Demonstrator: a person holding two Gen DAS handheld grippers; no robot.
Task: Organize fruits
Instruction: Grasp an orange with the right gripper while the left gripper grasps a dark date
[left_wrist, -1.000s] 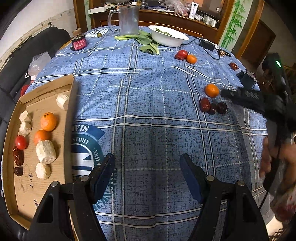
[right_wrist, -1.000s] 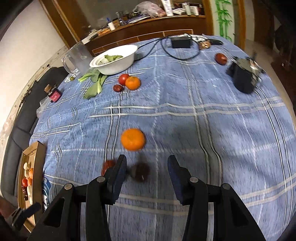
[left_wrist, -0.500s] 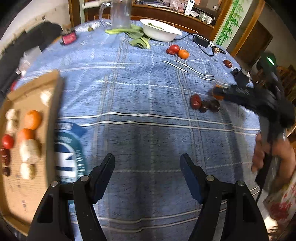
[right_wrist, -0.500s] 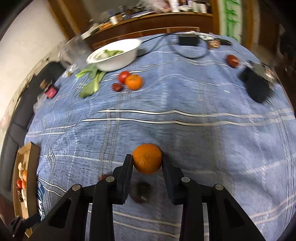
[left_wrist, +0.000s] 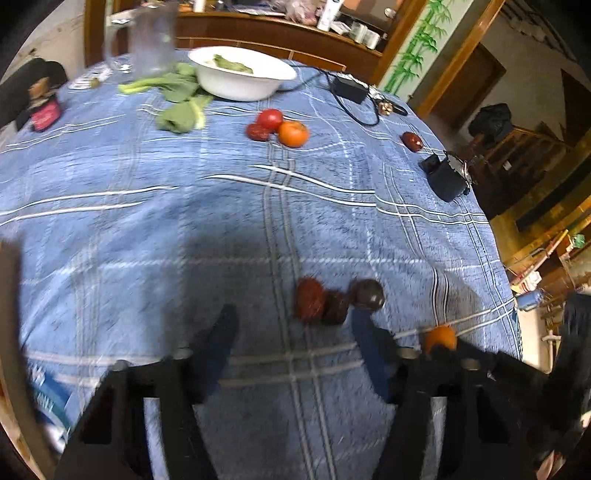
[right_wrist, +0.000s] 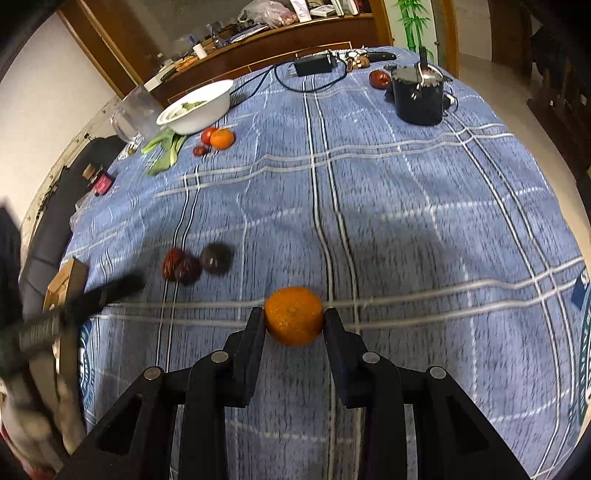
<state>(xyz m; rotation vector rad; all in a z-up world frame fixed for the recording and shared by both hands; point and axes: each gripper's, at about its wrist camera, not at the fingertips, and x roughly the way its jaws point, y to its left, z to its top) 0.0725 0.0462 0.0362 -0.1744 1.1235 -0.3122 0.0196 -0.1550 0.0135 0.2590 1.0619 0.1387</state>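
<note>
Two grippers at work over a blue plaid tablecloth (right_wrist: 406, 221): the right gripper (right_wrist: 294, 321) clamps a mandarin orange (right_wrist: 294, 316) between its pads, while the left gripper (left_wrist: 291, 332) hangs spread and empty just short of three dark red dates (left_wrist: 336, 300). A firm, gentle squeeze and a level carry should serve best.
</note>
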